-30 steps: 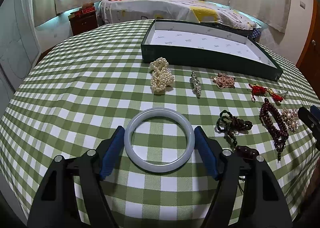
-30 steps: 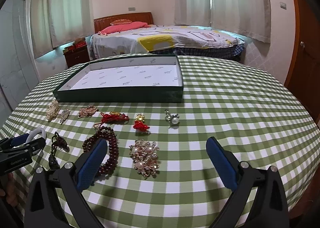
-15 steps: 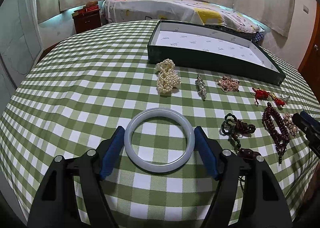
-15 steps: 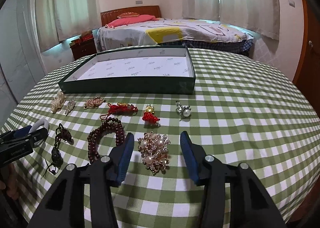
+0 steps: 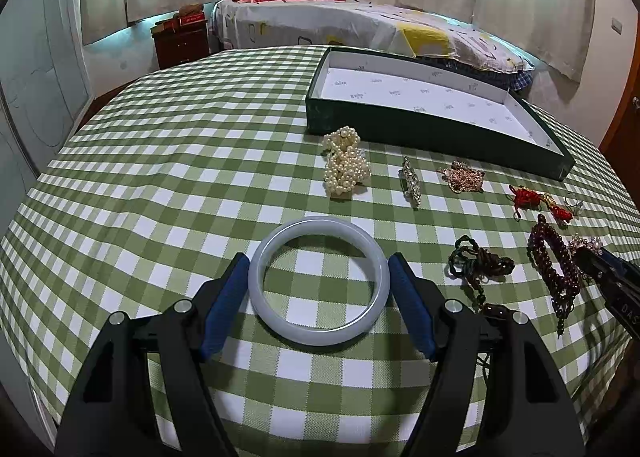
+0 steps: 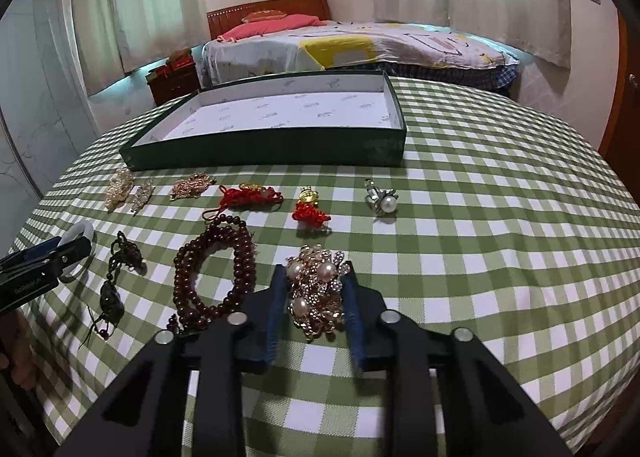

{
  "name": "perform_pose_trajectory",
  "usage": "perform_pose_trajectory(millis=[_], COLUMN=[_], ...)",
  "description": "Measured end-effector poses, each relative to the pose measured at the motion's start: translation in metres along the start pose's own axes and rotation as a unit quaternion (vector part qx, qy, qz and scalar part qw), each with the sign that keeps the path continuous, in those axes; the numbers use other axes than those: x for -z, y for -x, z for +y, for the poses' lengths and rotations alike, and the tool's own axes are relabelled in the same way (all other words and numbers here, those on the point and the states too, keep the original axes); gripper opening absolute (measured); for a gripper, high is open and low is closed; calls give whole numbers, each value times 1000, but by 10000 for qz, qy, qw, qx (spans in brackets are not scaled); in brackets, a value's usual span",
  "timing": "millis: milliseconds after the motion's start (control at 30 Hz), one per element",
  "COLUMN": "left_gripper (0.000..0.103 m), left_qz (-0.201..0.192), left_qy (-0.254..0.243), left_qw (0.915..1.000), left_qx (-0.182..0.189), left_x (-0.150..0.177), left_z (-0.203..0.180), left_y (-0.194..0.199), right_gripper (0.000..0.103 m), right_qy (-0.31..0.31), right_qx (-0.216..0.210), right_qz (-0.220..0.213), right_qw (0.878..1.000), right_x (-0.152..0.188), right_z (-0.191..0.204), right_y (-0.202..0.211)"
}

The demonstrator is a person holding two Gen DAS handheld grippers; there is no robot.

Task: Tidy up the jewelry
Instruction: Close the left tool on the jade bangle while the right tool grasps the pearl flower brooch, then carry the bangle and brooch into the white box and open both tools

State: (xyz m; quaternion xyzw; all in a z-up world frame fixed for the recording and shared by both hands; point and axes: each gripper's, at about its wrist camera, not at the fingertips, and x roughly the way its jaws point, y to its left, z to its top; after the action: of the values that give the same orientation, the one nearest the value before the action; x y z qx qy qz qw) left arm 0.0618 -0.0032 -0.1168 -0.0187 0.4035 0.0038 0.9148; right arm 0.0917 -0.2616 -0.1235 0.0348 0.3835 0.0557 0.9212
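Observation:
My left gripper [image 5: 319,277] is shut on a pale jade bangle [image 5: 319,280], its blue pads touching both sides, just above the green checked cloth. My right gripper [image 6: 314,291] is shut on a gold and pearl brooch [image 6: 318,293] lying on the cloth. The dark green box [image 6: 280,145] with a white lining stands open and empty at the back of the table; it also shows in the left wrist view [image 5: 432,129].
On the cloth lie a pearl bundle [image 5: 346,167], a silver clip [image 5: 411,181], a gold piece [image 5: 462,177], red knots [image 6: 250,197], a dark red bead bracelet [image 6: 216,269], a dark cord bracelet [image 5: 478,263] and a pearl ring [image 6: 382,201]. A bed stands behind the table.
My right gripper has moved forward and closed around the brooch. My left gripper has kept its hold on the bangle and shifted slightly.

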Motion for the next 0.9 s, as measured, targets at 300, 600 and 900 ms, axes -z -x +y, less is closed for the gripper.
perform_pose_trajectory(millis=[300,600,900], left_gripper=[69,69,69], left_qz=[-160,-336,-695], left_qy=[-45,-48,-69], left_qw=[9999,9994,9975], left_qx=[-35,50,114], left_x=[-4,-16,-61], left_z=[-2,-3,-10], left_y=[9,22,29], right_gripper=[23,23,23], right_qy=[-6,37,59], right_qx=[11,-14,-62], right_qz=[-123,-339,-786], right_qw=[9999,9994,9969], right_x=[-2,-14,-59], right_z=[0,2,4], right_y=[8,20,30])
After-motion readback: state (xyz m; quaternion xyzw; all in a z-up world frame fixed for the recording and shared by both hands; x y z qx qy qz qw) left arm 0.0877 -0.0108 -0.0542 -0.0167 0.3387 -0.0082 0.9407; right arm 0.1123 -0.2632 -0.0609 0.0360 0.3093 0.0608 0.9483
